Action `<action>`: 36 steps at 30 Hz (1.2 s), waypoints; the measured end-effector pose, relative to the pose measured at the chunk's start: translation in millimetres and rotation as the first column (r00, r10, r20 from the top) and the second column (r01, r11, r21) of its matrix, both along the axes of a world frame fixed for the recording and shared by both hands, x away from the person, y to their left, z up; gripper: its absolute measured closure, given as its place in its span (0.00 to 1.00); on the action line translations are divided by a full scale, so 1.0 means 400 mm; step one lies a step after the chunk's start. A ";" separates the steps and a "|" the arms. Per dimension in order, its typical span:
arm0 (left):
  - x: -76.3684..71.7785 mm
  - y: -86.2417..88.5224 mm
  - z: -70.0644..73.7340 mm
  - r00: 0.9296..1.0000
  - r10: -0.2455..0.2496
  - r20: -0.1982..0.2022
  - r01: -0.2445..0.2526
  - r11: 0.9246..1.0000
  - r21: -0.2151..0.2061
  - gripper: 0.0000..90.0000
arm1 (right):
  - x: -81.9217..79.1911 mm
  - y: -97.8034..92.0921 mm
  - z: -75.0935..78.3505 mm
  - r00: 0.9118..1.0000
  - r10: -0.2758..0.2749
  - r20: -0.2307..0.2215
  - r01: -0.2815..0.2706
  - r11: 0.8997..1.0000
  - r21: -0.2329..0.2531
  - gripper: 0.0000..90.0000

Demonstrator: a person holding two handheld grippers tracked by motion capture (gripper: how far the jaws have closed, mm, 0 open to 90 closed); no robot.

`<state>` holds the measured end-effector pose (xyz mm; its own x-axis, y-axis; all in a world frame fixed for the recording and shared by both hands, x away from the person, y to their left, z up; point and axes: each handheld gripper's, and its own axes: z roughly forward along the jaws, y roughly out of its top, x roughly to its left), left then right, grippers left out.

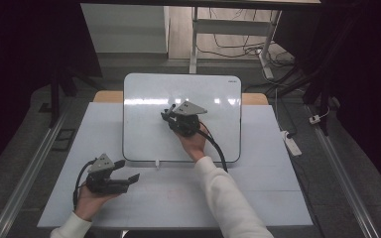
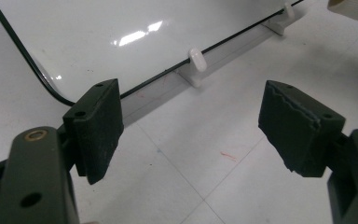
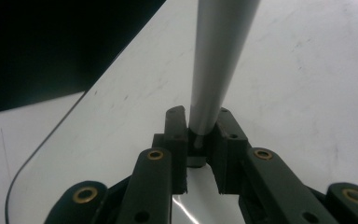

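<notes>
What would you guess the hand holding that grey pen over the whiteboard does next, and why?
Probably lower the tip onto the board to write. The right gripper is shut on a grey pen held over the whiteboard, whose surface looks blank. The left gripper sits open on the table near the board's lower edge, holding nothing.

Whiteboard (image 1: 144,99) lies on table (image 1: 268,198), centred toward far edge. Right gripper (image 1: 171,115) over board middle, marker (image 3: 216,60) between its jaws. Left gripper (image 1: 129,171) near front-left of table, off board, just before board's near-left corner.
</notes>
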<state>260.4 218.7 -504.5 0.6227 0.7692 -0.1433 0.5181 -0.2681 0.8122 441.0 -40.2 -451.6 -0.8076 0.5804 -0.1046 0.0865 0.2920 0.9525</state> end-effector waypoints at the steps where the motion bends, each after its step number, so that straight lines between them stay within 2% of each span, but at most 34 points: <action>1: -0.002 0.000 0.001 1.000 0.001 0.002 -0.001 1.000 0.000 0.25 | 0.003 -0.009 0.002 1.000 -0.014 -0.003 0.014 1.000 0.012 0.87; 3: -0.003 0.001 0.002 1.000 0.002 0.004 -0.002 1.000 -0.002 0.25 | 0.010 -0.031 0.011 0.998 -0.067 -0.006 0.067 0.997 0.043 0.87; 4: -0.003 0.002 0.002 1.000 0.002 0.006 -0.002 1.000 -0.001 0.25 | 0.011 -0.037 0.013 0.997 -0.073 -0.013 0.074 0.996 0.051 0.87; 6: -0.001 0.001 0.001 1.000 0.004 0.004 -0.004 1.000 0.000 0.25 | 0.004 -0.040 0.014 0.998 -0.057 -0.005 0.057 0.998 0.020 0.87; 8: 0.000 0.001 0.000 1.000 0.003 0.002 -0.003 1.000 0.001 0.25 | -0.003 -0.045 0.012 1.000 -0.017 -0.024 0.016 0.999 -0.030 0.87; 9: 0.000 0.001 0.000 1.000 0.004 0.004 -0.004 1.000 0.002 0.25 | -0.006 -0.055 0.011 0.999 -0.014 -0.032 0.013 0.999 -0.040 0.87; 12: -0.002 0.003 0.001 1.000 0.011 0.008 -0.011 1.000 -0.001 0.25 | -0.018 -0.102 0.010 0.997 -0.042 -0.062 0.041 0.999 -0.020 0.87; 15: -0.002 0.004 0.002 1.000 0.019 0.013 -0.018 1.000 -0.005 0.25 | -0.046 -0.150 0.017 0.996 -0.041 -0.077 0.041 0.999 -0.008 0.87; 19: -0.003 0.000 0.003 0.999 0.026 0.019 -0.026 1.000 0.000 0.25 | -0.104 -0.199 0.033 0.998 -0.010 -0.065 0.010 1.000 -0.006 0.87; 24: -0.004 0.003 0.004 0.999 0.038 0.031 -0.038 0.999 0.002 0.25 | -0.160 -0.244 0.035 0.995 0.038 -0.090 -0.039 0.999 -0.001 0.87; 30: -0.005 0.005 0.006 0.997 0.054 0.049 -0.054 0.999 0.000 0.26 | -0.221 -0.286 0.023 0.982 0.110 -0.150 -0.110 0.994 0.008 0.86; 34: -0.009 -0.003 0.010 0.996 0.055 0.073 -0.056 0.998 0.011 0.26 | -0.247 -0.293 0.012 0.976 0.135 -0.172 -0.142 0.990 -0.027 0.86; 36: -0.014 -0.007 0.015 0.994 0.059 0.092 -0.060 0.998 0.013 0.26 | -0.254 -0.294 0.008 0.974 0.142 -0.177 -0.149 0.988 -0.027 0.86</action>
